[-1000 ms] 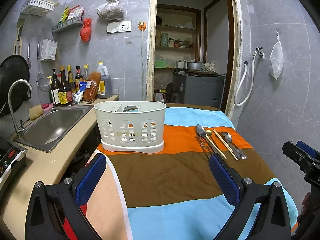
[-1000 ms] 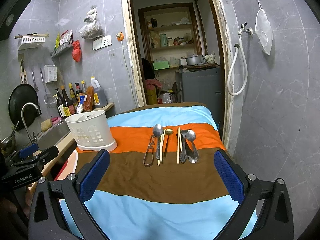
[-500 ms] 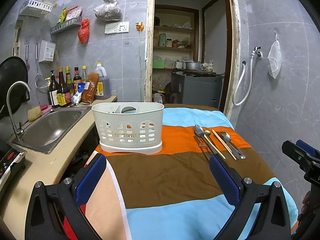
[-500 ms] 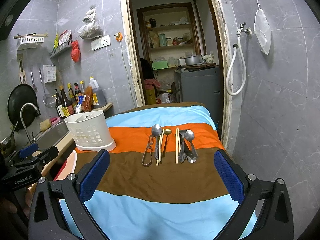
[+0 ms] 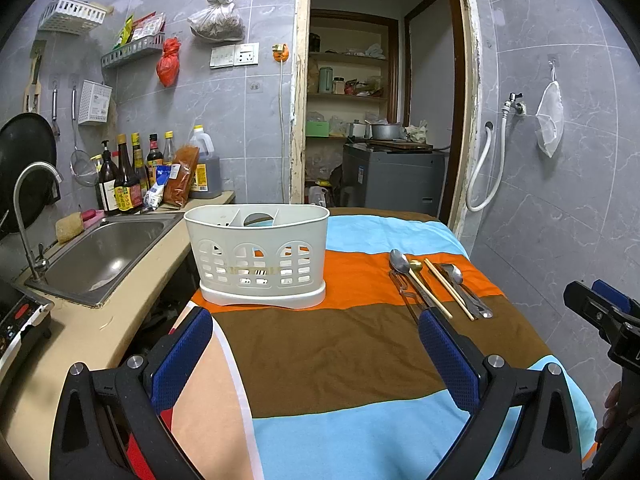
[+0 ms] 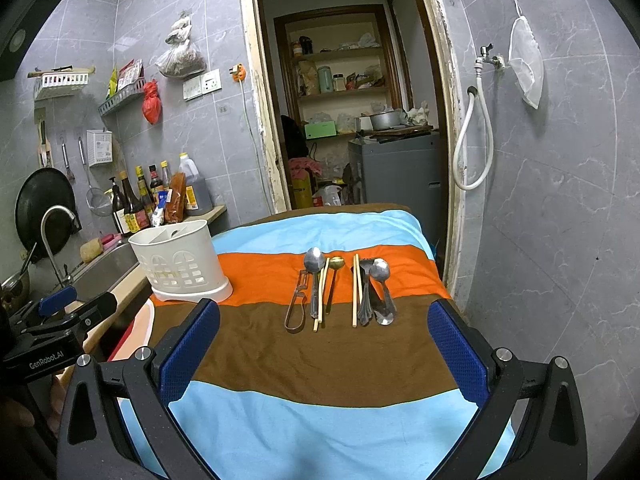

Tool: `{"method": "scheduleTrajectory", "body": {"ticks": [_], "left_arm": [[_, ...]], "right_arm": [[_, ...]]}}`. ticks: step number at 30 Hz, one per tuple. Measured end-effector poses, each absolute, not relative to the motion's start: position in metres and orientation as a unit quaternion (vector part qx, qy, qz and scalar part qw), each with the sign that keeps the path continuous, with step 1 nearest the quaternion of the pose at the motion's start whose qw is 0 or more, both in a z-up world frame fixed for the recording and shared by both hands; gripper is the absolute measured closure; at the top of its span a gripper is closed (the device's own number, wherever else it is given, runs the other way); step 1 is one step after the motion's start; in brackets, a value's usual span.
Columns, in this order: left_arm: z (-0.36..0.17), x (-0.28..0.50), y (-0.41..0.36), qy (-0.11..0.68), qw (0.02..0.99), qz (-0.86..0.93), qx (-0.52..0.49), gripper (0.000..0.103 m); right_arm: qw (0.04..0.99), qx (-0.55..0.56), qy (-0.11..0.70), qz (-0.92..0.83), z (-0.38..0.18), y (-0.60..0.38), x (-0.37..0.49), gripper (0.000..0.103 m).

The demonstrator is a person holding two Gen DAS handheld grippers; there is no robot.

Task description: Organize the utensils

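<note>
Several utensils (image 6: 340,288) beside caddy (image 6: 180,260), sink (image 5: 104,256) left, peeler perhaps

Utensil count on the striped cloth

Lying in a row: two chopsticks (image 6: 354,290), three spoons (image 6: 314,264), one peeler (image 6: 296,308), one fork (image 6: 365,292); one caddy (image 6: 180,258) is standing alongside.

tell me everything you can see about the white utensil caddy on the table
The white utensil caddy looks like moulded plastic: an oval tub with arched, slotted cut-outs in its front wall, inner dividers forming compartments, and a wider drip base underneath. It stands upright on the orange stripe of the striped cloth, near the table edge beside the sink. Something dark shows in one compartment, but what it is cannot be told. The utensils lie apart from it, and neither pair of tongs touches it.
</note>
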State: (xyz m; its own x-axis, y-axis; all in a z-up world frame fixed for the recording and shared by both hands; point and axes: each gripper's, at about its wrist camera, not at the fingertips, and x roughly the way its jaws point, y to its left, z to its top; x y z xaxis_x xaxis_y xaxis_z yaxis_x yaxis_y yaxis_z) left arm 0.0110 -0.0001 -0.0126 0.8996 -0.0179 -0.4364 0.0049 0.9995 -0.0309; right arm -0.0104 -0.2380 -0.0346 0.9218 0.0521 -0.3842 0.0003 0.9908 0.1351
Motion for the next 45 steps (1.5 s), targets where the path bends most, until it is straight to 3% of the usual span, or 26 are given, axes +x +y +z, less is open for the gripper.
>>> {"method": "scheduleTrajectory", "body": {"ticks": [19,31,37,39,41,45], "left_arm": [[-0.008,0.029,-0.011,0.224,0.974,-0.024,-0.014,0.000],[-0.009,0.097,-0.056,0.249,0.966,-0.059,-0.025,0.000],[-0.028,0.161,-0.078,0.293,0.952,-0.074,-0.053,0.003],[-0.038,0.182,-0.082,0.312,0.945,-0.075,-0.061,0.016],[-0.050,0.204,-0.085,0.341,0.935,-0.070,-0.065,0.024],[-0.073,0.237,-0.088,0.386,0.916,-0.073,-0.083,0.041]], "right_arm": [[0.977,0.066,0.204,0.006,-0.039,-0.241,-0.007,0.001],[0.967,0.062,0.247,0.002,-0.019,-0.301,0.049,0.001],[0.951,0.074,0.300,0.035,-0.036,-0.334,0.113,0.001],[0.944,0.087,0.315,0.052,-0.046,-0.345,0.135,0.006],[0.936,0.094,0.332,0.069,-0.058,-0.352,0.156,0.025],[0.917,0.093,0.374,0.103,-0.087,-0.357,0.199,0.049]]}}
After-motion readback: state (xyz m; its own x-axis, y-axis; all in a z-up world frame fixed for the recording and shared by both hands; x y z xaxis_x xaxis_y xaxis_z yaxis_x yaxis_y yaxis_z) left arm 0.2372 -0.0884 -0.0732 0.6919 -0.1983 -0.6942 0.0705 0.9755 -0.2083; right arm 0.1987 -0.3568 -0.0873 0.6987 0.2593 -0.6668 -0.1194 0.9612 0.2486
